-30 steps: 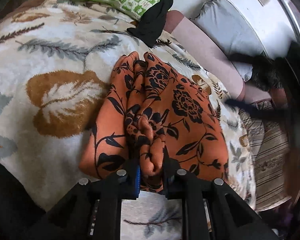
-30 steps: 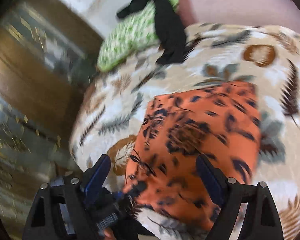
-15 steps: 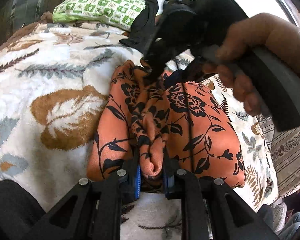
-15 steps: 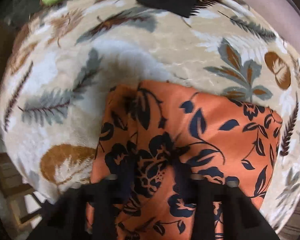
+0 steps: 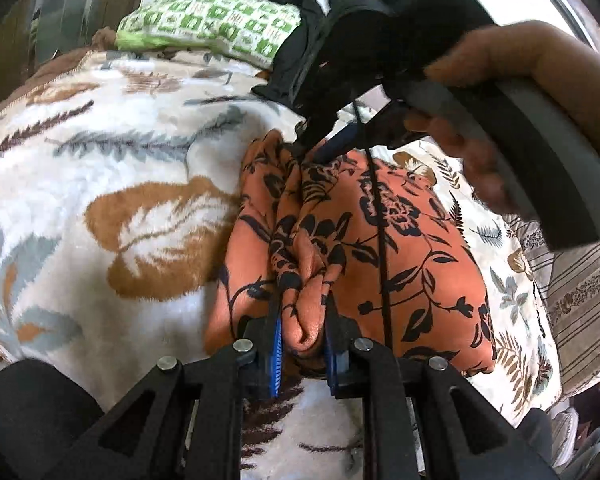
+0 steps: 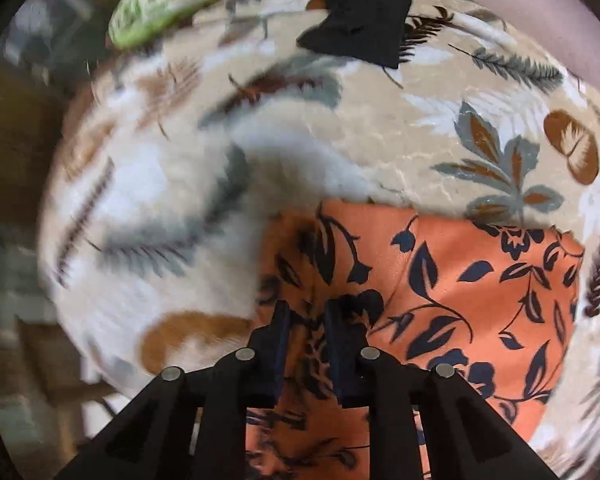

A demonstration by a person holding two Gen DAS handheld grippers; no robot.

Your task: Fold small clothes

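An orange garment with a black flower print [image 5: 399, 252] lies on a leaf-patterned blanket [image 5: 100, 184]. My left gripper [image 5: 301, 312] is shut on a bunched fold at the garment's near edge. My right gripper [image 5: 313, 150], held in a hand, is shut on the far end of the same gathered ridge. In the right wrist view the right gripper [image 6: 305, 316] pinches the garment [image 6: 459, 288] at its left edge, and the cloth spreads flat to the right.
A green and white patterned pillow [image 5: 216, 28] lies at the far end of the bed with a black cloth [image 5: 292, 56] draped beside it. A striped cushion [image 5: 571, 288] lies to the right. The bed edge drops off at left in the right wrist view.
My right gripper came in from the right, lowered onto the garment's far edge and closed on it. My left gripper has kept its hold on the near fold.
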